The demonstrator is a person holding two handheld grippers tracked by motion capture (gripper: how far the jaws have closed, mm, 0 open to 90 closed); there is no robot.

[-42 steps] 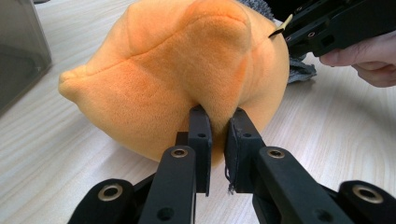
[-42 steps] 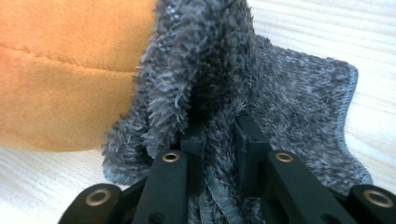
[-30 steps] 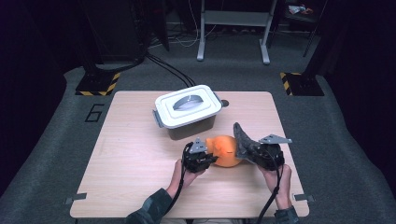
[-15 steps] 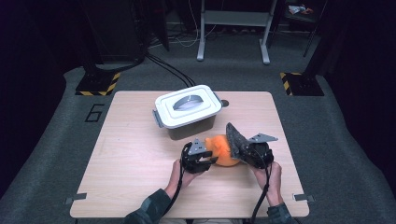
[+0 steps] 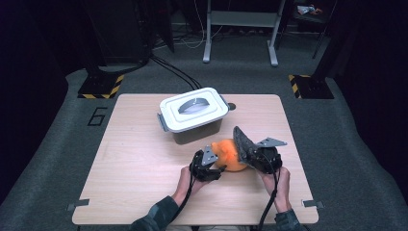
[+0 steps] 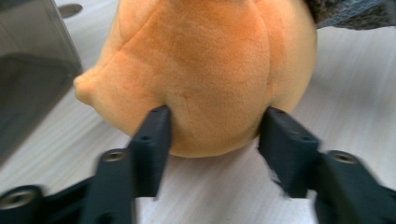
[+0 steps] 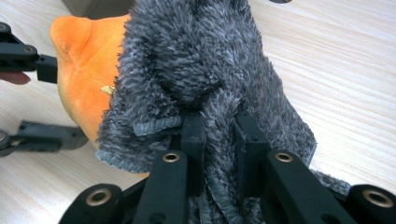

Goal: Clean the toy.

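Round orange plush toy (image 5: 230,155) sits on the light wooden table (image 5: 144,159), near the front edge, just in front of the grey plastic storage box with a white clip-on lid (image 5: 193,114). Left gripper (image 6: 212,133): jaws have just been opening. They now stand partway apart on either side of the toy's lower bulge, with the tips at the fabric or barely off it, and no squeeze shows in the left gripper view. Right gripper (image 7: 218,135): jaws pinched tight on a fold of fuzzy dark grey cloth (image 7: 205,74), with the fabric bunched between them. The cloth rises from that grip and drapes against the toy's right side, touching it. In the high view both grippers flank the toy, left one at its left, right one at its right.
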